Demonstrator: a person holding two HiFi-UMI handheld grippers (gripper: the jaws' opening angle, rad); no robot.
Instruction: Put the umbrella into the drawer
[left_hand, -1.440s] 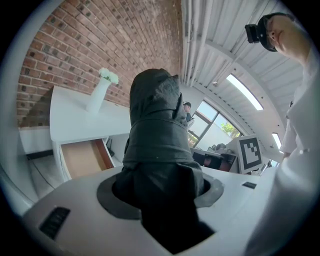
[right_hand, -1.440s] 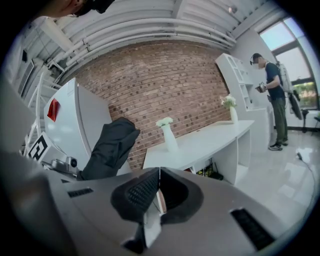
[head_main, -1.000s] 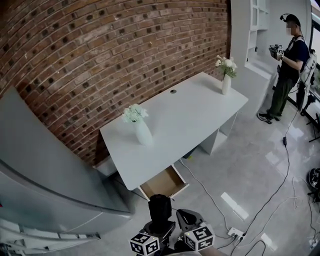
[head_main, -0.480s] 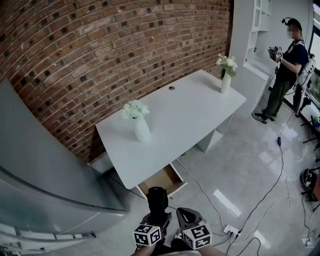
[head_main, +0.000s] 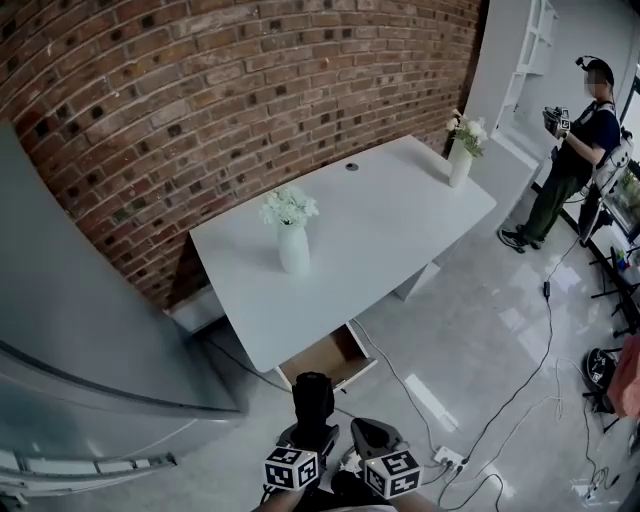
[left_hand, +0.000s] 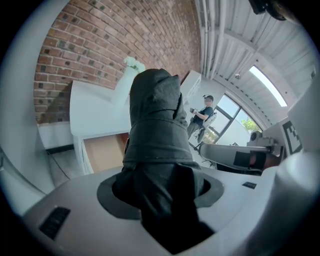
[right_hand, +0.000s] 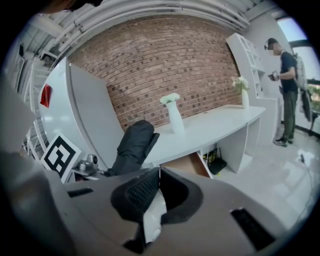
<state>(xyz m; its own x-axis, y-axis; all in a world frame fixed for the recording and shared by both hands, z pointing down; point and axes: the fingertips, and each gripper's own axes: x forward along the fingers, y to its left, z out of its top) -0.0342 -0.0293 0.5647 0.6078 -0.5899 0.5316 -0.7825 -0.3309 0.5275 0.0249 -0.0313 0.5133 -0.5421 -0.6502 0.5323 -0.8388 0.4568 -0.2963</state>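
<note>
A folded black umbrella (head_main: 312, 400) stands up out of my left gripper (head_main: 303, 445), which is shut on its lower part. In the left gripper view the umbrella (left_hand: 152, 115) fills the middle and hides the jaws of the left gripper (left_hand: 160, 186). Just beyond its tip, the wooden drawer (head_main: 325, 358) hangs open under the white desk's near corner; the same drawer (left_hand: 104, 152) shows to the umbrella's left. My right gripper (head_main: 372, 447) rides close beside the left. The right gripper (right_hand: 159, 171) has its pads meeting, with nothing between them. The umbrella (right_hand: 134, 145) and the drawer (right_hand: 182, 164) lie ahead of it.
The white desk (head_main: 400, 230) stands against a brick wall and carries two vases of white flowers (head_main: 292, 235) (head_main: 462, 150). A large grey panel (head_main: 80, 340) leans at the left. A person (head_main: 572, 160) stands at the far right. Cables and a power strip (head_main: 445, 458) lie on the floor.
Both grippers have drifted forward and a little down toward the desk, and the umbrella's tip now sits closer to the open drawer. The left grip on the umbrella is unchanged.
</note>
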